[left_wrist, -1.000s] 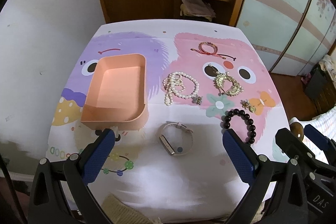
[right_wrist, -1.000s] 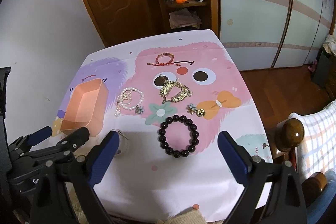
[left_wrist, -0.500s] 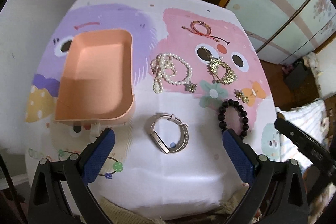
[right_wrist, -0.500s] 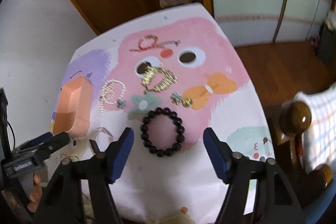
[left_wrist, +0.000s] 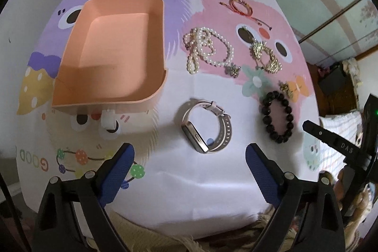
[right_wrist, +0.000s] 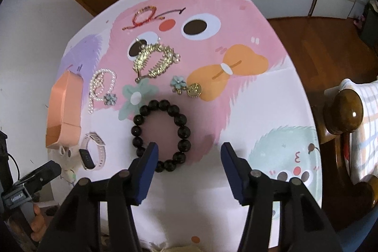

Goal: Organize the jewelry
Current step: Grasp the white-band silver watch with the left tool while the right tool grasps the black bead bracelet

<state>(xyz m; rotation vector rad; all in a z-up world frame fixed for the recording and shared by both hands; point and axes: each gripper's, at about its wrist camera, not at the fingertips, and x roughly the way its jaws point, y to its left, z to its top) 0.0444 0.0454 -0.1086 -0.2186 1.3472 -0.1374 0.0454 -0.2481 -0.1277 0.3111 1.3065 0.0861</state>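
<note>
Sorting has not begun: the pink tray (left_wrist: 113,49) stands empty on the left part of the bench (left_wrist: 179,193), and every jewelry piece lies outside it on the printed cover. The pearl necklace (left_wrist: 208,49) lies just right of the tray, the gold hair clip (left_wrist: 265,54) and red cord bracelet (left_wrist: 241,5) farther right and back, the small charm (right_wrist: 186,87) beside the printed bow. The watch (left_wrist: 208,126) and black bead bracelet (right_wrist: 160,134) lie nearest the tools.

The left tool (left_wrist: 189,157) is spread wide and holds nothing, with the watch just ahead of its gap. The right tool (right_wrist: 189,152) has just been closing to roughly half spread; it grips nothing, its left finger overlapping the bracelet's near edge in view.

Judgement: all pieces remain to be moved; the bead bracelet and watch are the likely first picks.
</note>
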